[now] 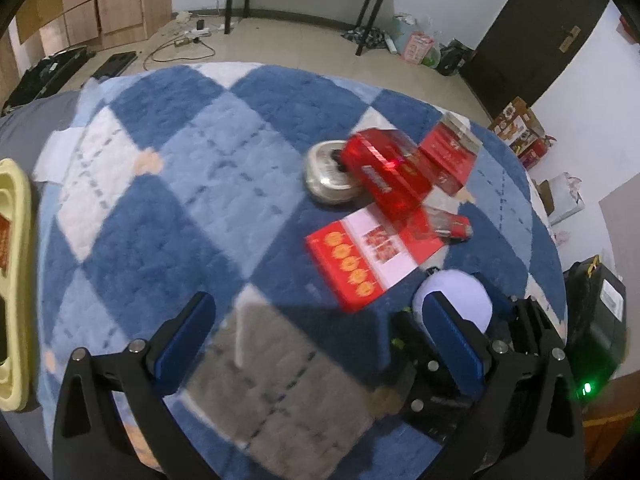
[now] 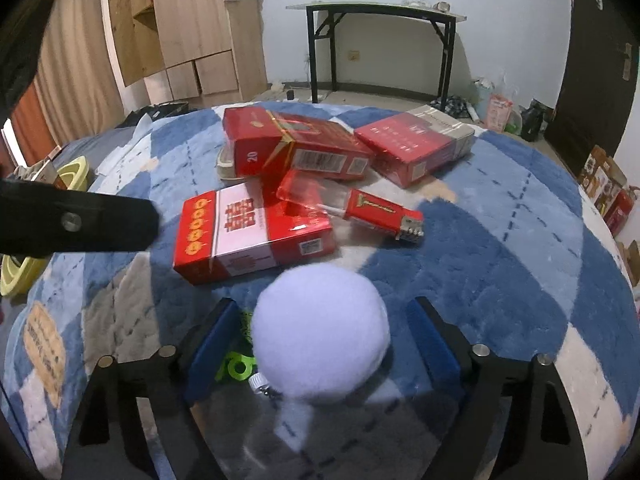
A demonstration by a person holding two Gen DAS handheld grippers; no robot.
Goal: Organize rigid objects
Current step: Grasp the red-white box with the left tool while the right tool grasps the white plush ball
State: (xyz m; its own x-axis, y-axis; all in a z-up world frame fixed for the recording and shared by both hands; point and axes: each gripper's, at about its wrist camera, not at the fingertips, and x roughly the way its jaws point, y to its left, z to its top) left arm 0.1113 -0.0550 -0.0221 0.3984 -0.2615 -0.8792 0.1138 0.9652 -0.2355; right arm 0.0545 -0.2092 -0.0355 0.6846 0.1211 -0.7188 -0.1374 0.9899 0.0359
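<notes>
A pile of red boxes lies on a blue checked rug. A red-and-white box [image 2: 248, 236] [image 1: 372, 256] lies nearest. A red pack marked 20 [image 2: 288, 148] [image 1: 384, 172] leans on a round beige tin [image 1: 328, 178]. A red-and-grey box [image 2: 416, 144] [image 1: 452, 152] lies behind. A red lighter [image 2: 376, 216] [image 1: 448, 228] lies beside them. A white fluffy pom-pom [image 2: 320, 332] [image 1: 460, 296] sits between the open fingers of my right gripper [image 2: 320, 340]; contact is unclear. My left gripper [image 1: 316, 320] is open and empty over the rug, left of the pile.
A yellow tray [image 1: 14, 280] [image 2: 76, 172] lies at the rug's left edge. A green plastic piece [image 2: 236, 366] lies under the pom-pom. A black folding table [image 2: 384, 40] and wooden cabinets [image 2: 192, 28] stand at the back wall. Boxes [image 1: 520, 132] lie on the floor at right.
</notes>
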